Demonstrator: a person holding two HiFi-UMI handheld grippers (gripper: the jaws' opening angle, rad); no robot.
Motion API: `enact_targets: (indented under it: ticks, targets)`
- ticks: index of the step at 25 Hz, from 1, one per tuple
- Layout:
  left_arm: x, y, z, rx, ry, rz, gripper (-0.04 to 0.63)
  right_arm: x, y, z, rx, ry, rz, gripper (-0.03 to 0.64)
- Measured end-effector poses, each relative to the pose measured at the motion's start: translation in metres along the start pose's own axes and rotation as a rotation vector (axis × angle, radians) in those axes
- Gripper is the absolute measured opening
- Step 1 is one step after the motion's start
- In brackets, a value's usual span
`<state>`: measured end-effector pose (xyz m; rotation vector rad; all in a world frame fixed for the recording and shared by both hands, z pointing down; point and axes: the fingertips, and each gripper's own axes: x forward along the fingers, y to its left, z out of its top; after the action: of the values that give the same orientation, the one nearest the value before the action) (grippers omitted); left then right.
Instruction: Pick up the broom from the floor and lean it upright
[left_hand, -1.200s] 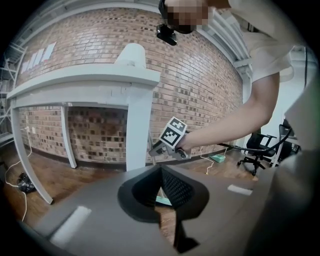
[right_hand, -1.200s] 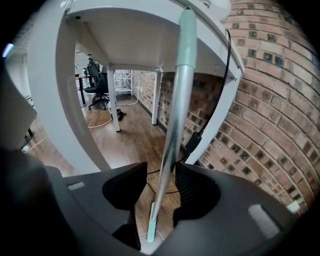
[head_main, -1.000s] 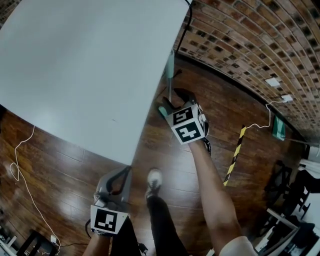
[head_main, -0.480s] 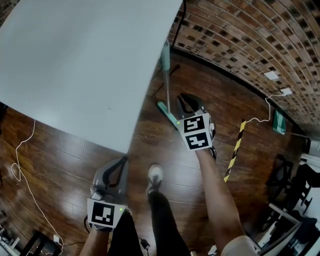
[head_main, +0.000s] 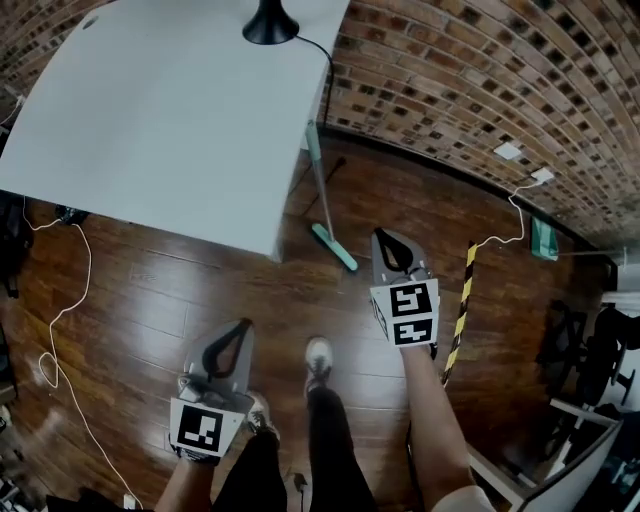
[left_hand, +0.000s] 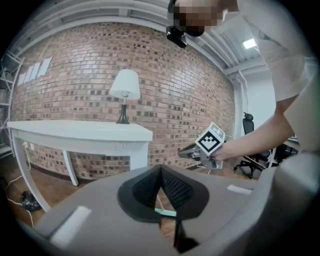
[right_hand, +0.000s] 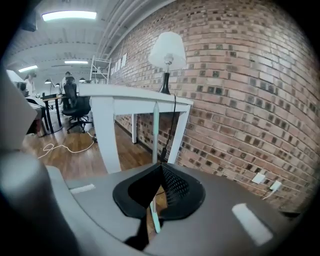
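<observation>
Toward the upper middle of the head view, the broom (head_main: 324, 200) stands propped against the near corner of the white table (head_main: 170, 130). Its teal head rests on the wooden floor (head_main: 150, 290) and its handle slants up to the table's edge. Just right of that head, and apart from it, the right hand-held gripper (head_main: 380, 234) hangs with its jaws pressed together on nothing. At lower left the left hand-held gripper (head_main: 244, 326) is likewise closed and empty, beside the person's shoe (head_main: 318, 354). A lamp (head_main: 270, 22) shows its black base at the table's far edge. A white cable (head_main: 60, 310) trails over the floor at left, and a yellow-and-black strip (head_main: 462, 300) lies at right, below the brick wall (head_main: 480, 80).

Left gripper view: the jaws meet at their tips with nothing gripped. The lamp stands on the table at left centre, and the right hand-held gripper is at right centre.

Right gripper view: the jaws are together, and beyond them the broom's handle rises upright against the table.
</observation>
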<state>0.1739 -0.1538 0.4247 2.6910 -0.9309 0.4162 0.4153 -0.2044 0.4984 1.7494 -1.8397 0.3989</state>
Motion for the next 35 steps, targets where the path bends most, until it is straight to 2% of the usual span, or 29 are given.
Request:
enact_targets:
  ticks: [3,5,9,14,17,21,25,29,35]
  targets:
    - [-0.030,-0.002,0.030,0.024,-0.030,-0.008,0.000,-0.061,0.011,0.024,0.020,-0.041,-0.018,0.012]
    - [-0.054,-0.003,0.052,0.062,-0.076,-0.010,0.000,-0.106,0.018,0.041,0.049,-0.069,-0.034,0.012]
    - [-0.099,-0.012,0.109,0.085,-0.154,-0.038,0.000,-0.201,0.031,0.084,0.108,-0.143,-0.071,0.012]
    - [-0.160,-0.018,0.181,0.139,-0.217,-0.101,0.000,-0.315,0.038,0.147,0.132,-0.280,-0.182,0.012]
    - [-0.199,-0.019,0.212,0.169,-0.252,-0.117,0.000,-0.365,0.043,0.174,0.141,-0.343,-0.234,0.012]
    - [-0.249,-0.025,0.231,0.187,-0.260,-0.103,0.000,-0.428,0.057,0.199,0.136,-0.390,-0.259,0.012]
    - [-0.274,-0.035,0.250,0.200,-0.264,-0.114,0.000,-0.481,0.057,0.224,0.086,-0.455,-0.299,0.012]
    - [-0.294,-0.047,0.259,0.212,-0.271,-0.126,0.000,-0.510,0.065,0.228,0.047,-0.457,-0.295,0.012]
    - [-0.304,-0.071,0.273,0.200,-0.309,-0.081,0.000,-0.538,0.040,0.217,0.129,-0.508,-0.319,0.012]
